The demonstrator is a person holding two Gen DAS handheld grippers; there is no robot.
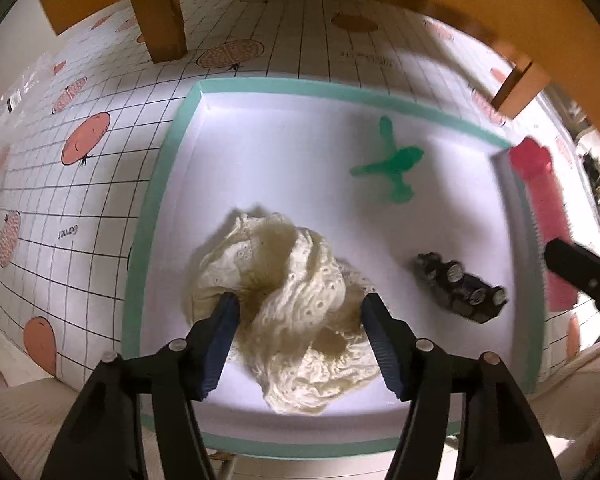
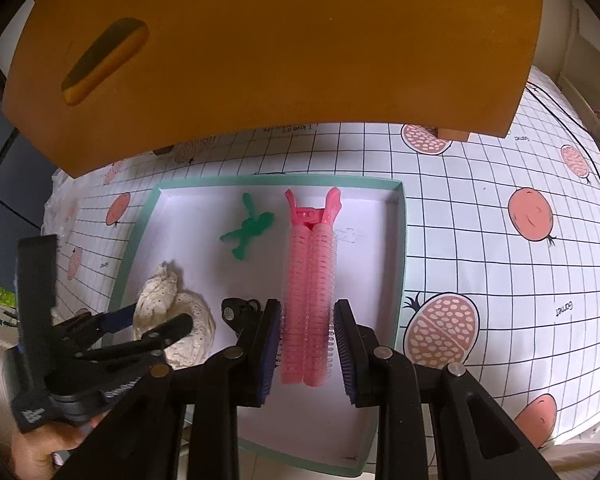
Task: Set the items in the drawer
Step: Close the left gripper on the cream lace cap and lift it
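A white tray with a teal rim point(image 1: 156, 208) point(image 2: 400, 240) lies on the checked cloth. In it a cream lace cloth point(image 1: 284, 304) point(image 2: 172, 320) sits bunched between the spread fingers of my left gripper point(image 1: 300, 300) point(image 2: 156, 320), which is open. My right gripper point(image 2: 308, 340) is shut on a pink hair roller clip point(image 2: 308, 280) point(image 1: 540, 208), whose bristled sides touch both pads. In the left wrist view the clip overlaps the tray's right wall, so it looks raised off the floor. A green figure point(image 1: 396, 164) point(image 2: 248, 228) and a black hair clip point(image 1: 460, 288) point(image 2: 236, 312) lie loose in the tray.
An orange wooden unit with a slot handle point(image 2: 104, 60) hangs over the far side of the tray; its legs point(image 1: 160, 28) stand on the fruit-print cloth point(image 2: 500, 280). A hand point(image 2: 40, 452) holds the left gripper at the lower left.
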